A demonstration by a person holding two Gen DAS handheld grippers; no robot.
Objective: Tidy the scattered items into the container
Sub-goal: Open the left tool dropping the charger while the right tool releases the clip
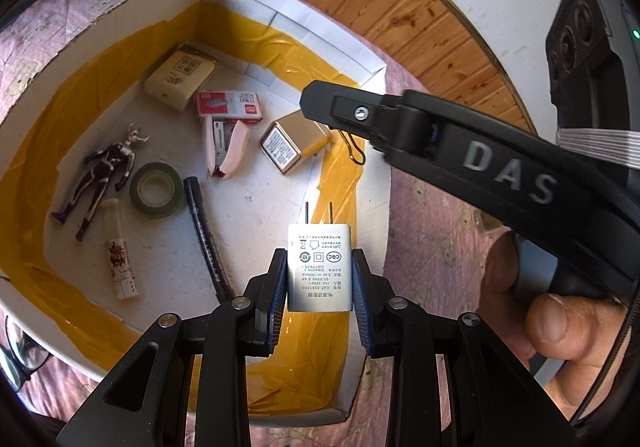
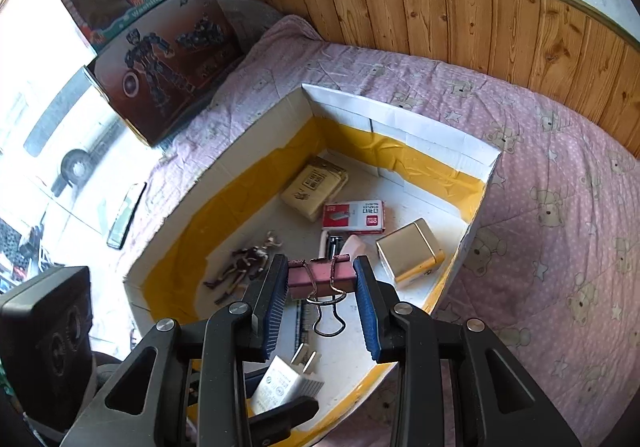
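White charger (image 1: 319, 267) clamped in left jaws, pink binder clip (image 2: 322, 279) in right, above box (image 1: 120, 31).

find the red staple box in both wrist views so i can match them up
Left wrist view: the red staple box lies on the container floor, upper left of centre, just above the pink stapler.
Right wrist view: the red staple box sits right of centre, above the fingers, again beside the pink stapler.
Shared landmark: the gold tin, right of the box in both views.
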